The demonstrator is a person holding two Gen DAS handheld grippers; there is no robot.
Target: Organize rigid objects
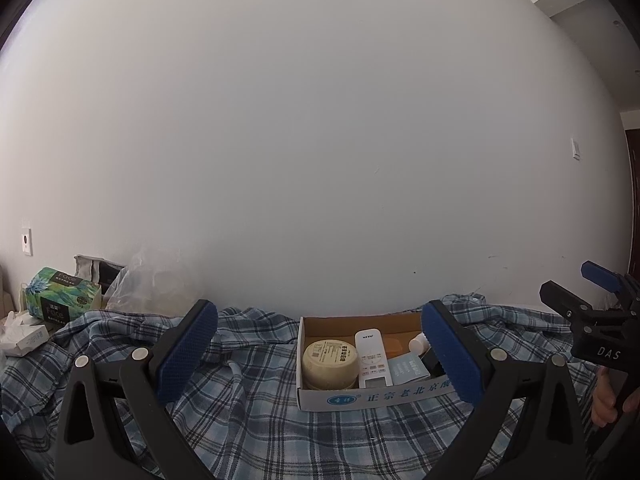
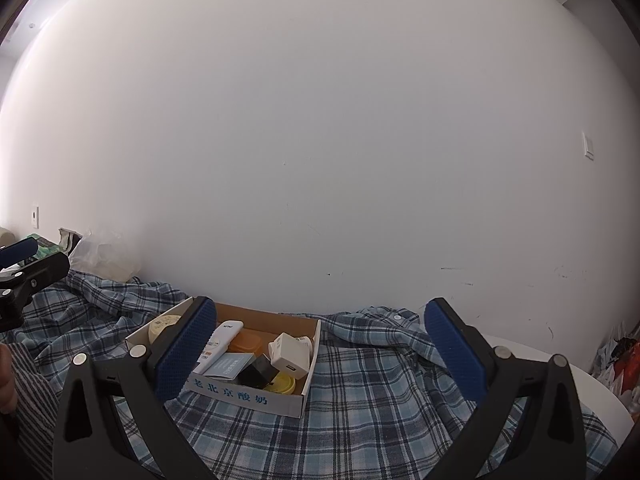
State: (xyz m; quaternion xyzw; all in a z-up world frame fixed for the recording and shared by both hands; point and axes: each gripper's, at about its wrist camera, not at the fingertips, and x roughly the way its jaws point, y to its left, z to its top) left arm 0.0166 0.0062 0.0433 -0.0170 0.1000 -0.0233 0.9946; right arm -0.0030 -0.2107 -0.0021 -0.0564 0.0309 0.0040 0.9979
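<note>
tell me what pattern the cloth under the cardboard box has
Blue, white and dark plaid checks on the cloth, clearest in the right wrist view.

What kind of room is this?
Probably a room in someone's home: a checked cloth covers the table, a tissue pack sits by the white wall, and a cardboard box holds household bits.

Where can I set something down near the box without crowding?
Bare plaid cloth lies right of the cardboard box, and more between the box and the tissue pack. The box itself is packed: jar, remote, charger.
</note>
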